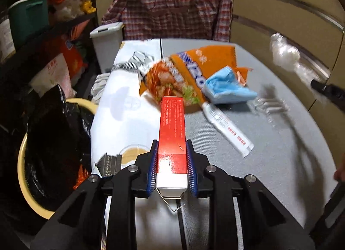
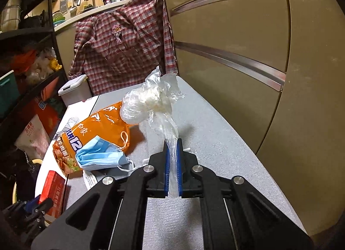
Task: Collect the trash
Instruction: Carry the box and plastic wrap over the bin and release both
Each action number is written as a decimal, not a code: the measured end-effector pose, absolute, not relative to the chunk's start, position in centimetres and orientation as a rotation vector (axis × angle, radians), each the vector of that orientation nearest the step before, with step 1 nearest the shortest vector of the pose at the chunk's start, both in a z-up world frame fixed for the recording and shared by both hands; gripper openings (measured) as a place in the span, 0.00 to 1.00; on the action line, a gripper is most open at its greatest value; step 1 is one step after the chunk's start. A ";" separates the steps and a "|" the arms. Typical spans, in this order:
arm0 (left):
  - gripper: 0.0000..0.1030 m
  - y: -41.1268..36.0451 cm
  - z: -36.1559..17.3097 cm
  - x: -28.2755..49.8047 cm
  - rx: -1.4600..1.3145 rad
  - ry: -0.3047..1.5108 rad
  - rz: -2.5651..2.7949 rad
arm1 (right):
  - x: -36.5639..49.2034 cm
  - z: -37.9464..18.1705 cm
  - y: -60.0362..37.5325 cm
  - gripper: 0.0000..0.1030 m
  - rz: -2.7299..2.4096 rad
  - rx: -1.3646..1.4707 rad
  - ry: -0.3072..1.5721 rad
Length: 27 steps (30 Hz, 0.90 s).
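Beside the bin, seen from the left wrist, a red carton point(image 1: 171, 133) is clamped between the narrowed pads of the left gripper point(image 1: 171, 159), its long axis running straight ahead over the grey table point(image 1: 269, 153); the black-lined bin point(image 1: 54, 142) lies just left of it, nearer this arm. Farther from the bin, an orange noodle bag point(image 1: 200, 64), blue mask point(image 1: 228, 86) and white tube point(image 1: 228, 129) are left lying. From the right wrist, a knotted clear plastic bag point(image 2: 151, 101) is pinched by its neck in the right gripper point(image 2: 173, 163), raised above the table, well away from the bin.
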<state>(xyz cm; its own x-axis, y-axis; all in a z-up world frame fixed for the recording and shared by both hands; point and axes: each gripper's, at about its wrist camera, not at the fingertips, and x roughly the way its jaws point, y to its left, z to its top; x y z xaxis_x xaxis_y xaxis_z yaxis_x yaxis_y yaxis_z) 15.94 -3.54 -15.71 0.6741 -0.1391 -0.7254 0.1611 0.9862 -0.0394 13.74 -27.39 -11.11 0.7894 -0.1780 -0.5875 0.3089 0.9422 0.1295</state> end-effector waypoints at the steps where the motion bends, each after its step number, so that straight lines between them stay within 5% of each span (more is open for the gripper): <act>1: 0.24 -3.4 -15.0 15.7 0.021 0.799 -0.172 | 13.6 -11.0 -27.6 0.06 -0.258 0.226 0.603; 27: 0.24 7.6 -5.7 10.8 -0.033 0.626 0.077 | 10.6 -6.0 -14.0 0.06 0.119 0.127 0.552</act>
<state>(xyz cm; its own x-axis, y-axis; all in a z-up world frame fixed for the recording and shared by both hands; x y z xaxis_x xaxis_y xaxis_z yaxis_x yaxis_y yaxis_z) 10.84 7.58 -5.71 0.8077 0.0616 -0.5863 -0.0818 0.9966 -0.0079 10.57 -14.02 -5.96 0.8452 0.1466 -0.5139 -0.0784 0.9852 0.1522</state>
